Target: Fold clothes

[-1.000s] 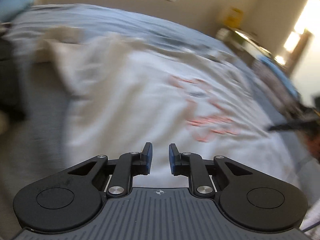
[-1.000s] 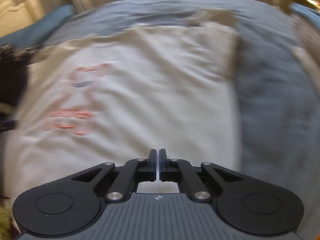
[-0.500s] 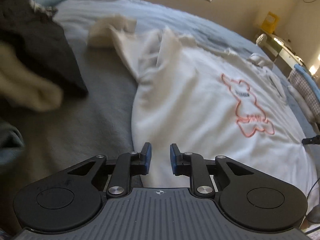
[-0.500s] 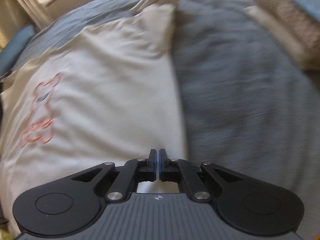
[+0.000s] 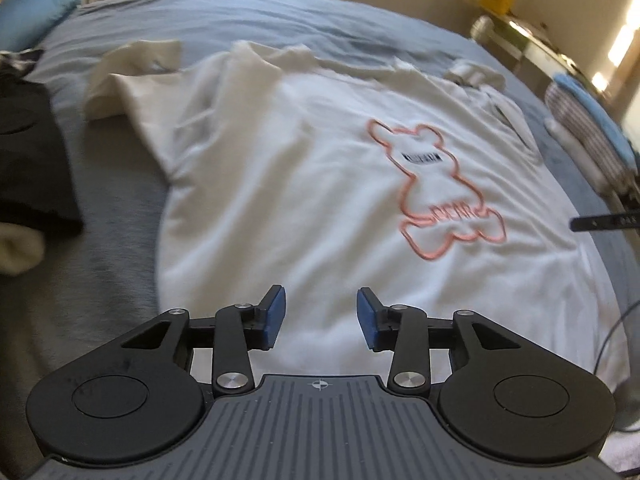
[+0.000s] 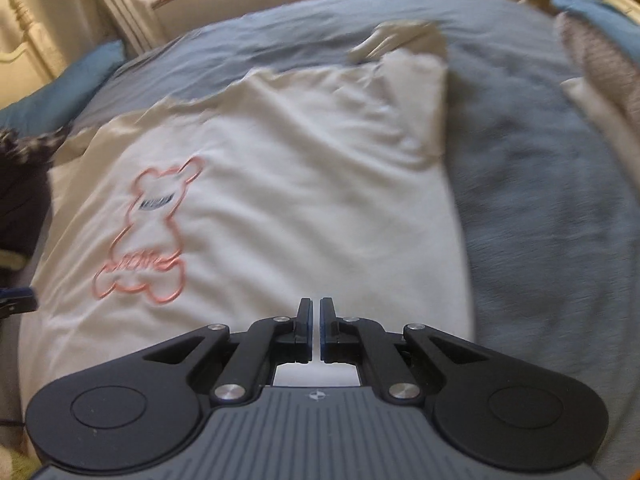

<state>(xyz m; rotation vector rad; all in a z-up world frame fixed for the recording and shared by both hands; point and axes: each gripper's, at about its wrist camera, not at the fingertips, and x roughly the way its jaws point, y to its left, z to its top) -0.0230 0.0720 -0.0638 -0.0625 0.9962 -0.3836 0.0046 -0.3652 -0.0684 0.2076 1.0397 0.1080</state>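
Left gripper (image 5: 320,316): black two-finger tool with blue pads (image 5: 275,316), jaws apart and opening, nothing between them; it hangs above the near hem area of the shirt, pointing down at it.

Right gripper (image 6: 315,330): same black build, jaws together save a thin slit, nothing clamped; it hangs over the near right part of the shirt, close to the shirt's right edge.

White short-sleeved T-shirt (image 5: 304,184): cotton-like fabric, spread flat and face up on the bed, lightly wrinkled. One sleeve (image 5: 132,76) lies rumpled and partly folded at the far left in the left wrist view; the other sleeve (image 6: 416,68) reaches toward the far right in the right wrist view.

Orange outline bear print (image 5: 436,188): on the shirt's chest, with a small dark bar across the head and orange lettering low on the body; the lettering is too blurred to read.

Grey-blue bed cover (image 6: 540,208): soft, under the shirt on all sides.

Dark garment (image 5: 28,168): black cloth heaped on the bed left of the shirt, apart from it.

Blue pillow (image 5: 36,4): at the far left corner of the bed.

Stack of folded textiles (image 5: 588,132): right of the shirt, near the bed's edge.
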